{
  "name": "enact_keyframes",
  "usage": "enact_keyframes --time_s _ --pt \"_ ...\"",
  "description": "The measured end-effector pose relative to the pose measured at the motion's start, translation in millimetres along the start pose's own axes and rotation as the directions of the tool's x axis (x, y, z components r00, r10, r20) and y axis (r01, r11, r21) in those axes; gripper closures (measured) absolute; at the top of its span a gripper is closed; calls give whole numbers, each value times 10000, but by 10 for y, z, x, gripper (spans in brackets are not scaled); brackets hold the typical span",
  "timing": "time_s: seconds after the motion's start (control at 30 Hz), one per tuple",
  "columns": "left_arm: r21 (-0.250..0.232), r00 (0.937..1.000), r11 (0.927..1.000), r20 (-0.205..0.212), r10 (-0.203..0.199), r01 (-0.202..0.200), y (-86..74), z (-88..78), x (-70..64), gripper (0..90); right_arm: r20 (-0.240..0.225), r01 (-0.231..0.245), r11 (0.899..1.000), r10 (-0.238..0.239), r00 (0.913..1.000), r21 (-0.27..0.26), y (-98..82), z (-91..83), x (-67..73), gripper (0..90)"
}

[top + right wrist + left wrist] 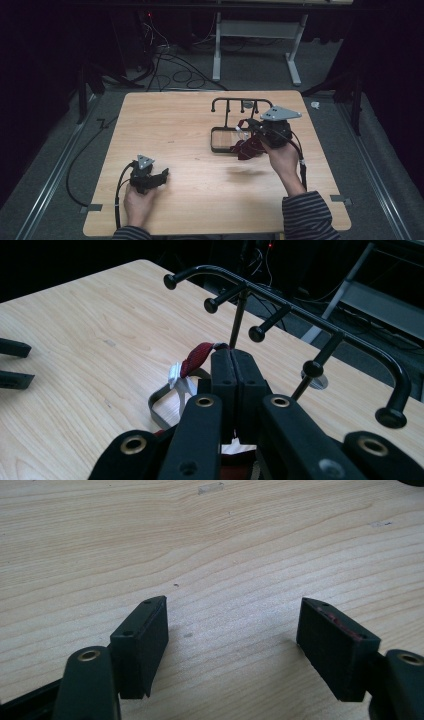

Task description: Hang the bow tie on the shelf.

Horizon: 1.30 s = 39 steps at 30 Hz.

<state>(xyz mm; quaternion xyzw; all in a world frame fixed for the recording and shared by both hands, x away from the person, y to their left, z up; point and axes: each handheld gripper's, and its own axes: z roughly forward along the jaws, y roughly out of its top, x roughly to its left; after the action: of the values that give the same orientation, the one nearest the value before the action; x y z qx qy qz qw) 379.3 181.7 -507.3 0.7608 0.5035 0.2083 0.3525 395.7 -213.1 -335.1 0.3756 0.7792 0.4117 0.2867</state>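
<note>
One black peg rack (235, 106) on the table (175, 130); beside it, right gripper (232, 362) clamps one red strap (197, 357); left gripper (232, 630), well apart, gapes.

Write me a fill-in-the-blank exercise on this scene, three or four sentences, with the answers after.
1. The right gripper is shut on a dark ____ strap.
2. The left gripper rests on the table with its jaws ____.
3. The black rack stands on the table's ____ edge, as the high view shows it.
4. The rack's pegs end in round ____.

Answers: red; open; far; knobs
</note>
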Motion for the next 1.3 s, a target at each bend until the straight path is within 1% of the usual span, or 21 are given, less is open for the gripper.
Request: enact_keyframes --time_s 0.2,0.37,0.43,0.63,0.83,0.93,1.1,1.13,1.3 --pt "2 10000 10000 18 -9 9 0 0 0 293 10 46 10000 -46 10000 48 64 73 2 900" --pt "1 10000 10000 23 8 -8 -1 -1 -1 292 62 -73 10000 72 10000 64 113 137 -7 900" --pt "2 10000 10000 29 1 -1 -1 -1 0 292 63 -53 10000 53 10000 63 134 160 -10 900" --pt "4 10000 10000 34 14 -14 -2 -1 -1 291 144 -149 9999 148 9998 64 204 193 -36 900" --pt "-11 10000 10000 52 -6 6 -4 -3 1 292 350 -275 9994 268 9990 194 258 237 -86 900" --pt "-12 10000 10000 48 -1 1 -4 -3 0 291 509 -264 9992 248 9984 304 276 269 -111 900" --pt "5 10000 10000 55 3 -3 -4 -5 0 291 596 -382 9983 355 9976 436 291 336 -147 900" --pt "4 10000 10000 56 1 -1 -4 -5 0 291 594 -477 9978 448 9972 471 295 353 -154 900" --pt "5 10000 10000 59 7 -7 -4 -5 0 290 713 -660 9962 619 9955 568 295 435 -198 900"
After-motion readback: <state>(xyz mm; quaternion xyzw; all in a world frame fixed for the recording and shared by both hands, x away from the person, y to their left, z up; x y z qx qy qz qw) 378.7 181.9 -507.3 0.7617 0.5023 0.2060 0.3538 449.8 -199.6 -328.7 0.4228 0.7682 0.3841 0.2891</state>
